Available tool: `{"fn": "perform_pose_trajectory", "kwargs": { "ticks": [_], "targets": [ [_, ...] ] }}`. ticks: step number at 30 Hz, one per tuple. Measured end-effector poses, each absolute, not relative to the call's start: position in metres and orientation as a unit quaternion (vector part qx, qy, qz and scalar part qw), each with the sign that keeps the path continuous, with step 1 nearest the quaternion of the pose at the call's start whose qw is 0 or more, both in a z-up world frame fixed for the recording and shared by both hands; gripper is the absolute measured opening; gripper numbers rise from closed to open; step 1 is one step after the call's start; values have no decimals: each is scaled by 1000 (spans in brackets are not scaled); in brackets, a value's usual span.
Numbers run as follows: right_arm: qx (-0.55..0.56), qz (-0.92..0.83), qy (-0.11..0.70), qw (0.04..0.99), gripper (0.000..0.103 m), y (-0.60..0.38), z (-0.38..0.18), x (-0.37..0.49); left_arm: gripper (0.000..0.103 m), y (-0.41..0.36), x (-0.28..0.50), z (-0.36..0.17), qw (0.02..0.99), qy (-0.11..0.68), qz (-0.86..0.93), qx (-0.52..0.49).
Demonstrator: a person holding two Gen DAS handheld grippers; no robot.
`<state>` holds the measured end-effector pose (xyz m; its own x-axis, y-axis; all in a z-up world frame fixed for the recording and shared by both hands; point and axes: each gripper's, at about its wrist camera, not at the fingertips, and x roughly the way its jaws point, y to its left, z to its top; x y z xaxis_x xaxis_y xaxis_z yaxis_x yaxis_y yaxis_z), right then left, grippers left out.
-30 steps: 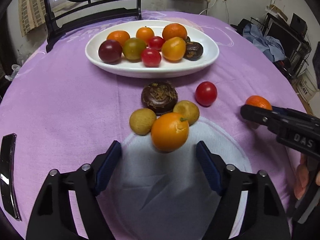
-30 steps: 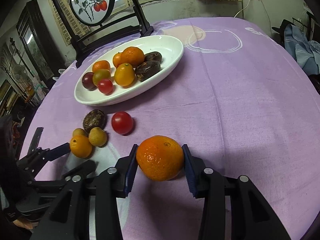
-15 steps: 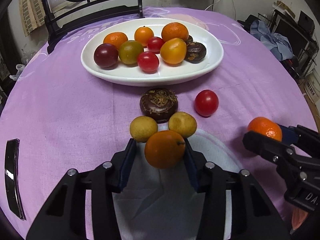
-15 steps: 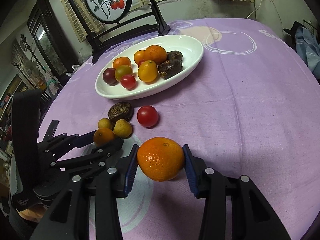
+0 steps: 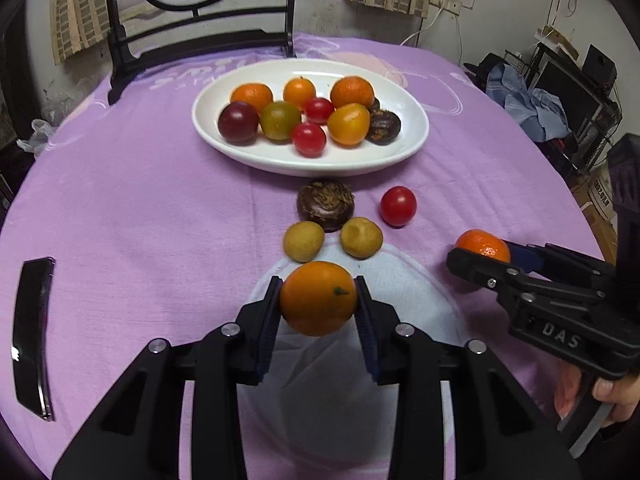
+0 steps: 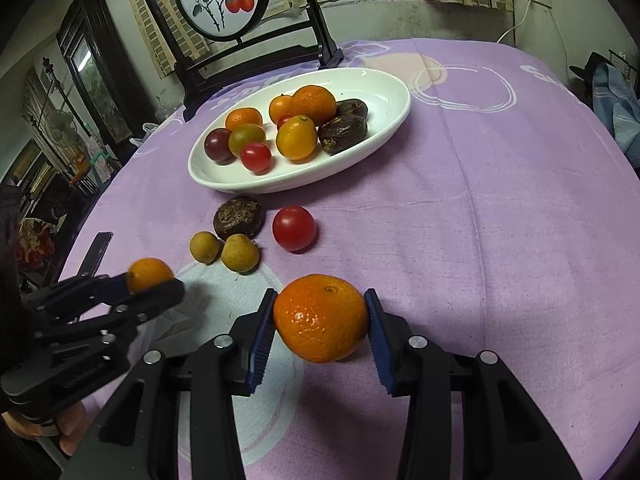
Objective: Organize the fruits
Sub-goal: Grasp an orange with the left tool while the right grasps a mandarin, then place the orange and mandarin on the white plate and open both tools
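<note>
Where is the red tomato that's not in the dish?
The loose red tomato lies on the purple tablecloth, just in front of the white dish, right of the dark brown fruit in the left wrist view.

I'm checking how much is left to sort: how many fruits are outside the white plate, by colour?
orange fruits, both held: 2
tan fruits: 2
red tomato: 1
dark brown fruit: 1
Total: 6

Left wrist view: we look low along our left gripper toward the white dish, close in. Right wrist view: similar height, angled leftward across the purple cloth. Both share the dish and the loose fruit.
</note>
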<state>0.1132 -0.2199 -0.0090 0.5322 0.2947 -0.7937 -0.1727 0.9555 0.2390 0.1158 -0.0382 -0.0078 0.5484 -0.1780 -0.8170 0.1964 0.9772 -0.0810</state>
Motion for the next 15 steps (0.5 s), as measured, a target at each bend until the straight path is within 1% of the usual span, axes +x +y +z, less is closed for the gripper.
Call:
{"fn": "perform_pose_trajectory", "kwargs": {
  "ticks": [8, 12, 15],
  "targets": [
    [71, 130, 446, 883, 44, -222, 3, 111, 35, -15, 115, 18, 889, 444, -111, -1],
    [60, 140, 420, 895, 44, -218, 26, 118, 35, -10, 134, 33, 893, 437, -110, 6],
    [60, 147, 412, 897, 44, -214, 41, 135, 35, -15, 165, 42, 894, 433, -108, 20]
  ]
}}
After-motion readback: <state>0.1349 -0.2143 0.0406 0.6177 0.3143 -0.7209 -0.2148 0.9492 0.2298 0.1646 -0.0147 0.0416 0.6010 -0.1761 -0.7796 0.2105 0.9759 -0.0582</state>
